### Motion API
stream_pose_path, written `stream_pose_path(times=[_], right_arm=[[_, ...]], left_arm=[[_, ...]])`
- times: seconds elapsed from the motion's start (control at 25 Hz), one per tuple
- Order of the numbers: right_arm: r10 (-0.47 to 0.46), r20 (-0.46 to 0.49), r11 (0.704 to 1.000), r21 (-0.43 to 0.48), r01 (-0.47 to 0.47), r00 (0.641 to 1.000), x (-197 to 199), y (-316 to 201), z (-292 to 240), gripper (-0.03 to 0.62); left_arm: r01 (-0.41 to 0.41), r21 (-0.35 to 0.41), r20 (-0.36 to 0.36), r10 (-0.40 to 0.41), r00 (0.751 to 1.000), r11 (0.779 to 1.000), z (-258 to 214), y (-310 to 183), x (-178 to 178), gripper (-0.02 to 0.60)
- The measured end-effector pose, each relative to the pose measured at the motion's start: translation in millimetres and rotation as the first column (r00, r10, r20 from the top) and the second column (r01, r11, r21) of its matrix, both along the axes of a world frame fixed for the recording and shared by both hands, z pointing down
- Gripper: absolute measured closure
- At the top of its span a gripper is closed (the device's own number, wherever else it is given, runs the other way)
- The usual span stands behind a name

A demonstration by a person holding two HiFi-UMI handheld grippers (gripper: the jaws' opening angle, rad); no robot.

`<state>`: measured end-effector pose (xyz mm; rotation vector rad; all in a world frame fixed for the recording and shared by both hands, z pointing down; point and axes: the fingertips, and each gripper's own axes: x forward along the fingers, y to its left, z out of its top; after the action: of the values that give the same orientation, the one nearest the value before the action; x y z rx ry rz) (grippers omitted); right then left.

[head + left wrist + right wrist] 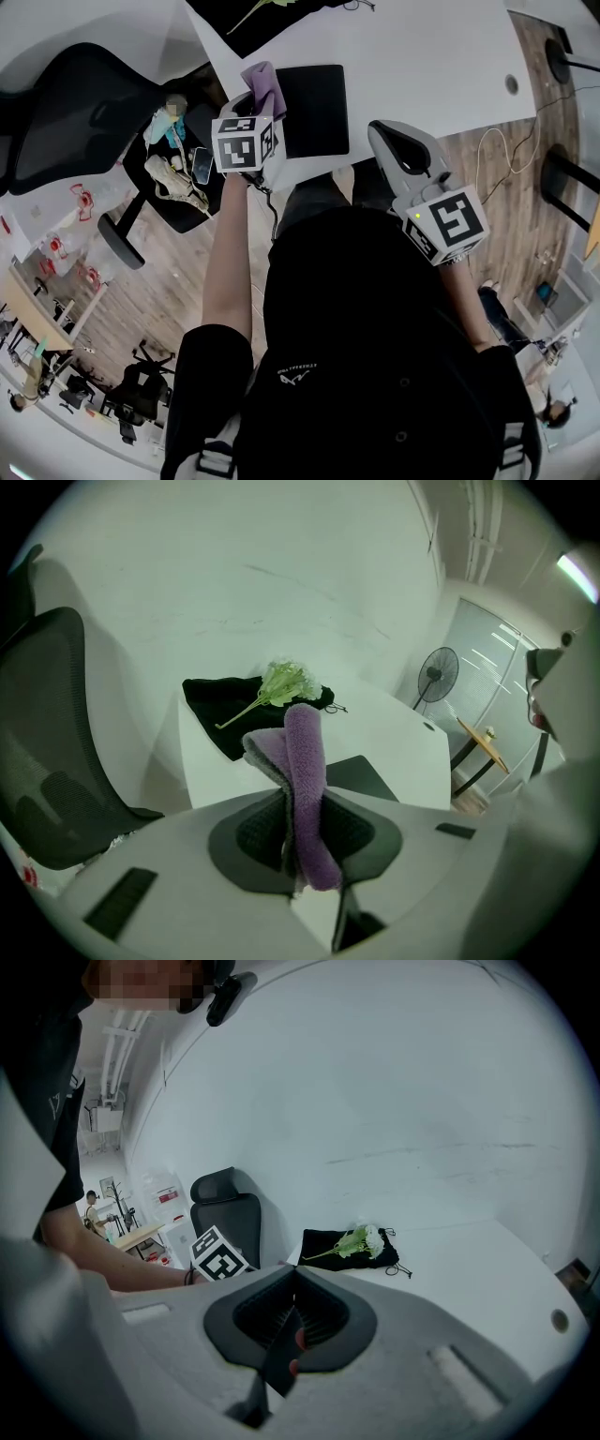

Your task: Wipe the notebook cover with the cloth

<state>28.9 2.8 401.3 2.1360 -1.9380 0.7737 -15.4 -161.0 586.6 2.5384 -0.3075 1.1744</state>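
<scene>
I record my left gripper, jaws clamped on the purple cloth, poised over the left edge of the black notebook lying flat on the counter, nearer it than my right gripper, whose jaws are together, empty.

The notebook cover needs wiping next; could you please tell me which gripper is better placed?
Left, probably. The left gripper is shut on the purple cloth, right beside the black notebook; the right gripper is shut with no cloth.

Purple cloth, pinched in left gripper, near flat black notebook.
</scene>
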Motion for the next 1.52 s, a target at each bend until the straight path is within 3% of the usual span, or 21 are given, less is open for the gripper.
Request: stream_pose_path(times=[0.28, 0.88, 1.52], right_arm=[[-0.012, 0.001, 1.000, 0.007, 0.012, 1.000, -1.1, 4.3, -1.2, 0.589], [-0.013, 0.003, 1.000, 0.006, 0.013, 1.000, 14.2, 18.2, -0.1, 0.589], [-0.012, 0.020, 1.000, -0.013, 0.013, 1.000, 52.8, 34.3, 8.9, 0.589]], left_arm=[[-0.075, -0.070, -0.035, 0.073, 0.997, 0.995, -12.2, 38.5, 10.2, 0.502], [-0.191, -0.191, -0.015, 0.192, 0.981, 0.963, 7.8, 116.2, 37.1, 0.500], [-0.175, -0.231, 0.058, 0.193, 0.979, 0.957, 36.8, 139.3, 54.4, 0.500]])
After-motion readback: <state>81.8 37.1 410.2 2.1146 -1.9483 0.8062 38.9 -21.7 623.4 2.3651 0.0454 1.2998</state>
